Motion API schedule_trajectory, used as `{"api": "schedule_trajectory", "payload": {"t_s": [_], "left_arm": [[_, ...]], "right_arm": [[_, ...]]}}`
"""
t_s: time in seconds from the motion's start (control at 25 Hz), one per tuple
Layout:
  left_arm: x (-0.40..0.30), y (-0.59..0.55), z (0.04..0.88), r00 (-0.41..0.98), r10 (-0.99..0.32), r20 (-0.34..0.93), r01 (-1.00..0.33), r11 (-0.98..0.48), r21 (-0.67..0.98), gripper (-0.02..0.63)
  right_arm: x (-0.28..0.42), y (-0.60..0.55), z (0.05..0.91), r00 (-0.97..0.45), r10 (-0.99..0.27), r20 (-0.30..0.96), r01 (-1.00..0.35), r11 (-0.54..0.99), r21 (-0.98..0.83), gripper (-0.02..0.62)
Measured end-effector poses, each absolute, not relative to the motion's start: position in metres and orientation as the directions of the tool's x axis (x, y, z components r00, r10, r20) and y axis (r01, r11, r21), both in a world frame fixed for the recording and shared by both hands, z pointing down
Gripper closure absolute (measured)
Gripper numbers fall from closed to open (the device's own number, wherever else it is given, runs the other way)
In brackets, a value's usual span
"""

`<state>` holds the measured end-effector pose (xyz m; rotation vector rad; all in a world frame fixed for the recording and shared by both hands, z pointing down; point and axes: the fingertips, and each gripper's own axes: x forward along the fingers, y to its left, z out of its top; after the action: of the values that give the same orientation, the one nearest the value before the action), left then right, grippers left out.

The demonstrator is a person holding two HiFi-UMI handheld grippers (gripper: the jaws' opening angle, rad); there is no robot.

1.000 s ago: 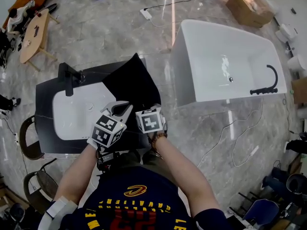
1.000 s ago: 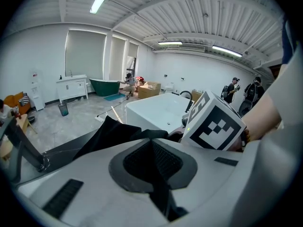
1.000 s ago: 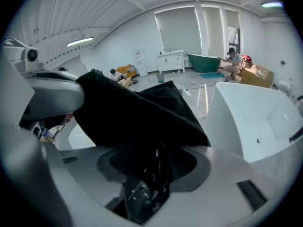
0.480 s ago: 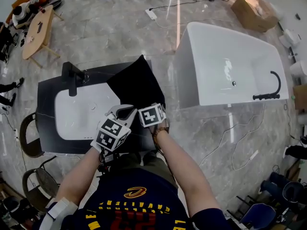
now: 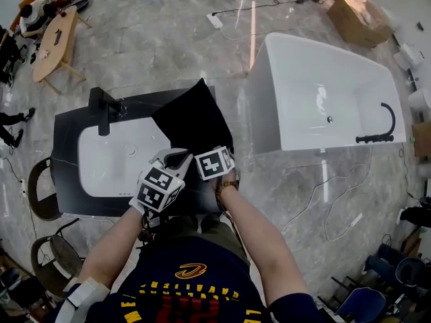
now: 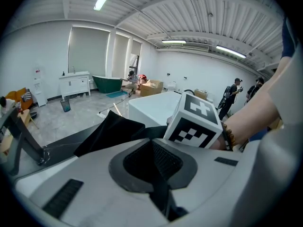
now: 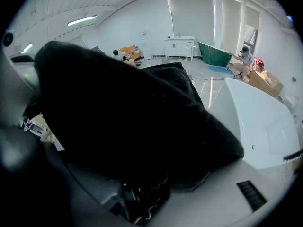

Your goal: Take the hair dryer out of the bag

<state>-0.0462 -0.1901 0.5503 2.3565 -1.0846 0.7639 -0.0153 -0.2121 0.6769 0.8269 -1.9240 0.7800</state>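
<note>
A black fabric bag [image 5: 192, 116] lies on the black washstand [image 5: 67, 130], to the right of the basin. My left gripper [image 5: 176, 157] is at the bag's near end, shut on a strip of the bag's black edge [image 6: 156, 183]. Close on its right, my right gripper [image 5: 210, 155] points steeply down into the bag's mouth. Its jaws have just been opening and now stand wide. Black bag cloth [image 7: 123, 108] drapes over them, with a dark tangle like a cord [image 7: 142, 197] between them. The hair dryer itself is hidden.
A white basin [image 5: 114, 157] with a black tap [image 5: 104, 110] is left of the bag. A white bathtub [image 5: 323, 93] stands to the right. Chairs [image 5: 40, 194] are at the washstand's left. Cables [image 5: 337, 194] trail over the marble floor. A cardboard box [image 5: 363, 15] and a wooden table [image 5: 50, 42] are further off.
My right gripper has sunk a little toward the bag's mouth. The left gripper has kept its place on the bag's edge.
</note>
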Motion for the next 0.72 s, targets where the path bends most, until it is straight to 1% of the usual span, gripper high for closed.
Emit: {"api": "schedule_trajectory", "payload": {"t_s": [0.2, 0.4, 0.56, 0.72], "left_arm": [[-0.047, -0.191, 0.554, 0.525, -0.551, 0.648, -0.791, -0.598, 0.132, 0.592], [-0.049, -0.191, 0.553, 0.512, -0.559, 0.652, -0.798, -0.591, 0.121, 0.592], [-0.049, -0.191, 0.554, 0.507, -0.562, 0.653, -0.799, -0.591, 0.112, 0.592], [-0.046, -0.188, 0.554, 0.506, -0.561, 0.655, -0.792, -0.604, 0.094, 0.592]], "right_arm": [[-0.017, -0.201, 0.659, -0.418, -0.238, 0.877, -0.794, 0.565, -0.225, 0.381], [-0.001, -0.185, 0.645, -0.412, -0.239, 0.879, -0.824, 0.511, -0.247, 0.382], [0.012, -0.162, 0.675, -0.429, -0.215, 0.877, -0.831, 0.475, -0.290, 0.382], [0.020, -0.149, 0.638, -0.443, -0.220, 0.869, -0.836, 0.450, -0.313, 0.382]]}}
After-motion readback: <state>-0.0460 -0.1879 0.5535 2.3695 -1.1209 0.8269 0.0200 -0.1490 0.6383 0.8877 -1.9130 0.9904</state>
